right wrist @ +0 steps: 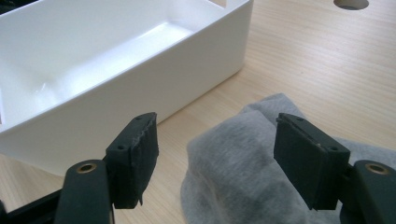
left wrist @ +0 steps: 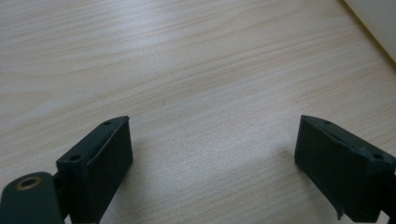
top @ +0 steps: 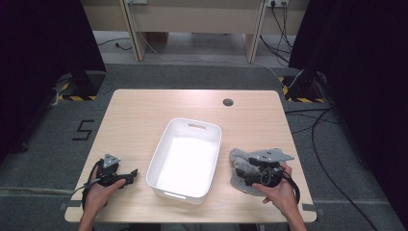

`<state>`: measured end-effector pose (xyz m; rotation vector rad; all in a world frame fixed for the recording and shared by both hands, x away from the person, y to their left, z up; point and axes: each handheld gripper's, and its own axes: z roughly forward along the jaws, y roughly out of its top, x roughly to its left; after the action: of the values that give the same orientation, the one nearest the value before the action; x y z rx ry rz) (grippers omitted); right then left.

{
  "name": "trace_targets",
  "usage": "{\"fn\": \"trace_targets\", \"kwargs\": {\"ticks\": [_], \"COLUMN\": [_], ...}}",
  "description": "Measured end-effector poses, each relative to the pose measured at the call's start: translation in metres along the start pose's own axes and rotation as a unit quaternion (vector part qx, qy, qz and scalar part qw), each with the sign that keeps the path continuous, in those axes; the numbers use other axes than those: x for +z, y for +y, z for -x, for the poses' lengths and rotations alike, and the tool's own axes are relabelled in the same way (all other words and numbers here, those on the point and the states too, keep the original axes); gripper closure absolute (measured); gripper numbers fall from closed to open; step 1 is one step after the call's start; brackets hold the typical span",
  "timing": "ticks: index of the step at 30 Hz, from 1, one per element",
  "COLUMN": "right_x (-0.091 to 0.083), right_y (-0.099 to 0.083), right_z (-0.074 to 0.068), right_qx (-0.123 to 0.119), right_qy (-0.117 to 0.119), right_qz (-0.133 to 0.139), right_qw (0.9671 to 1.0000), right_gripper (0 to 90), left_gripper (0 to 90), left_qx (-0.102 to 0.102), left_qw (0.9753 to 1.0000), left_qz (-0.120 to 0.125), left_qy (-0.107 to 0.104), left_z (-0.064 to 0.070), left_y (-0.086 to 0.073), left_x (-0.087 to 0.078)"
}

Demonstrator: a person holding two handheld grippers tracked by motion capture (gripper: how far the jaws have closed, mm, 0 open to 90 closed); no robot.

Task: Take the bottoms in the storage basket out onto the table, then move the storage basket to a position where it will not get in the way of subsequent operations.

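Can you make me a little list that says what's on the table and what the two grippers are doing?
table: light wood table with a round hole near the far edge
middle: white tub, nothing in it
cloth: crumpled grey cloth, right of the tub, apart from it
left gripper: left gripper open, low over bare wood, left of the tub
right gripper: right gripper open, jaws on either side of a hump of the cloth, not yet closed
likely next: probably pinch the cloth
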<state>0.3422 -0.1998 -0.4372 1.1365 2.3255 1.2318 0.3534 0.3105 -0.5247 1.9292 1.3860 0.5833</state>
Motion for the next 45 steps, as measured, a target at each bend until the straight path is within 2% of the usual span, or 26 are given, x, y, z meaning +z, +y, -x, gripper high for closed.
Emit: {"fn": "trace_targets", "kwargs": {"ticks": [6,34,38,42,43,45], "right_x": [0.004,0.005,0.006,0.006,0.005,0.004], "right_y": [0.001,0.005,0.005,0.005,0.005,0.005], "right_z": [-0.011,-0.025,-0.026,-0.024,-0.022,-0.02], "right_qx": [-0.002,-0.014,-0.017,-0.013,-0.012,-0.011], "right_qy": [0.009,0.023,0.026,0.025,0.025,0.025], "right_qz": [0.001,0.004,0.004,0.003,0.004,0.005], "right_qw": [1.0,0.9996,0.9995,0.9996,0.9996,0.9996], "right_gripper": [29.6,29.1,29.1,29.1,29.1,29.1], "left_gripper": [10.2,10.2,13.8,14.5,14.5,14.5], "left_qx": [0.0,0.001,0.0,-0.019,-0.03,-0.03], "left_qw": [1.0,1.0,1.0,0.9993,0.9984,0.9981], "left_qz": [0.0,0.0,0.004,0.024,0.034,0.038], "left_qy": [0.0,-0.001,-0.006,-0.021,-0.033,-0.039], "left_z": [0.0,0.0,0.001,0.004,0.007,0.011], "left_y": [0.0,0.0,-0.001,-0.005,-0.006,-0.007], "left_x": [0.0,0.0,-0.002,-0.008,-0.015,-0.019]}}
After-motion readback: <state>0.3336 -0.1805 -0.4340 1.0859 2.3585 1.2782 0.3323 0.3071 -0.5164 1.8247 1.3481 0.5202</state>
